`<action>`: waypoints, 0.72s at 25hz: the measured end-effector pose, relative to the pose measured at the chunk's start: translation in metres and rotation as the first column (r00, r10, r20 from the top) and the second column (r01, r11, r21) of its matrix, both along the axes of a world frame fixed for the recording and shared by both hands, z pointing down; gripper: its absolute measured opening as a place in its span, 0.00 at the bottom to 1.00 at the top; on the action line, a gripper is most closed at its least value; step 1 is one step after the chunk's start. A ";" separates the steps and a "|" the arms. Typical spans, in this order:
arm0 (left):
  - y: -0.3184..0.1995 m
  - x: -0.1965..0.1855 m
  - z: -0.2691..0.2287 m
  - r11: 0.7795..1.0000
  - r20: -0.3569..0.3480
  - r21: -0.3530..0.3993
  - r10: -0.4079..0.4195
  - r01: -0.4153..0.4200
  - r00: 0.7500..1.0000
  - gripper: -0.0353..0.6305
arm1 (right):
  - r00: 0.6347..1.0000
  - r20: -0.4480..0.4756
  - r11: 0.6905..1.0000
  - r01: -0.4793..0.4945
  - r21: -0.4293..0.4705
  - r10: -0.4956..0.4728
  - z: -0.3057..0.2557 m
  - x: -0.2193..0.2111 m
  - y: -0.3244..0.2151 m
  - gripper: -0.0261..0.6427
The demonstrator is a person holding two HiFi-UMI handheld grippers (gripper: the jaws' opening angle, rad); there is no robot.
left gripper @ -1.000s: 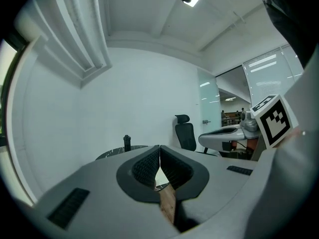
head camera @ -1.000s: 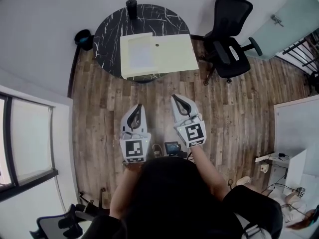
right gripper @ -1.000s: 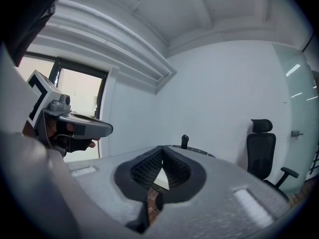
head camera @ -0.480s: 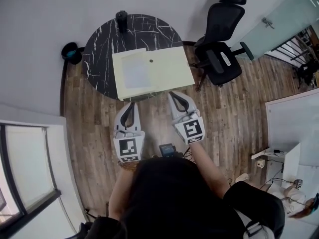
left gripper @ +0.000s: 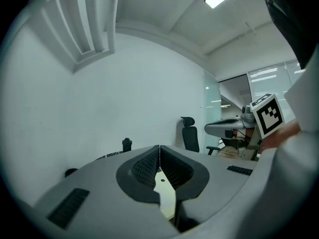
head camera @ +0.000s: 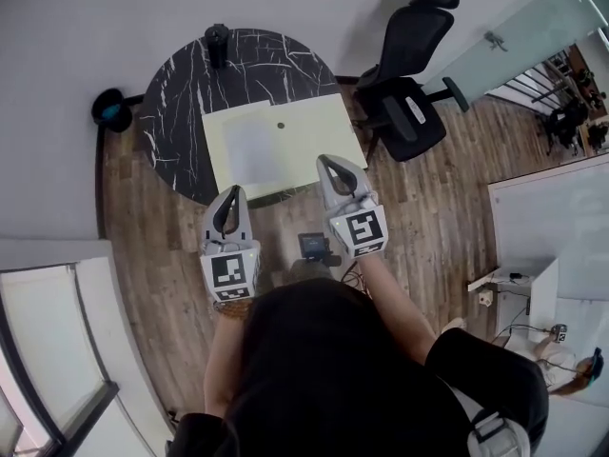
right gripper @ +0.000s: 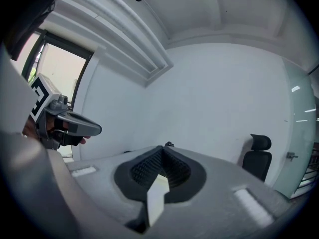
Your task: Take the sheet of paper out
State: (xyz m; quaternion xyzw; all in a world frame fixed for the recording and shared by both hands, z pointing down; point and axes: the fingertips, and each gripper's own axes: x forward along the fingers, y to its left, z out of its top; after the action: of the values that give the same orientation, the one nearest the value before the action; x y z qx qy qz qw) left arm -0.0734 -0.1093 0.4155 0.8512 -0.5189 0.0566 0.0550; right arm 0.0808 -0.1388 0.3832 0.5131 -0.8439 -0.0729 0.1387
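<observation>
Holding both tools pressed together, nothing pinched: left gripper (head camera: 230, 198), right gripper (head camera: 331, 168). Sheet of paper (head camera: 249, 147) lies at your 12 o'clock, inside open yellow folder (head camera: 319, 131) on round table (head camera: 176, 112). Likely light, limp, slippery; pinch a free corner.

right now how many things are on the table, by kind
yellow folder: 1
paper sheet: 1
black cylinder: 1
total: 3 on the table
</observation>
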 end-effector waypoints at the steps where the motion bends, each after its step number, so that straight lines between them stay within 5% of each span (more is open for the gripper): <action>1: -0.005 0.000 0.002 1.000 0.000 -0.002 0.013 -0.013 1.000 0.06 | 1.000 0.000 1.000 -0.018 -0.001 0.018 0.000 0.004 -0.005 0.04; 10: -0.026 0.025 -0.006 0.991 -0.034 0.017 0.132 -0.132 0.991 0.06 | 0.993 -0.029 0.993 -0.116 -0.014 0.116 0.006 0.032 -0.027 0.04; 18: -0.037 0.023 0.027 0.993 -0.006 -0.033 0.112 -0.112 0.994 0.06 | 0.999 -0.028 0.997 -0.043 -0.070 0.041 0.047 0.021 -0.059 0.04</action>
State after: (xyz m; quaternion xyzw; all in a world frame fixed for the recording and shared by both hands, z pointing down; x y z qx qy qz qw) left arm -0.0505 -0.1459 0.4429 0.8780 -0.4693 0.0665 0.0669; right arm 0.1020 -0.1980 0.4302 0.5245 -0.8331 -0.0469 0.1695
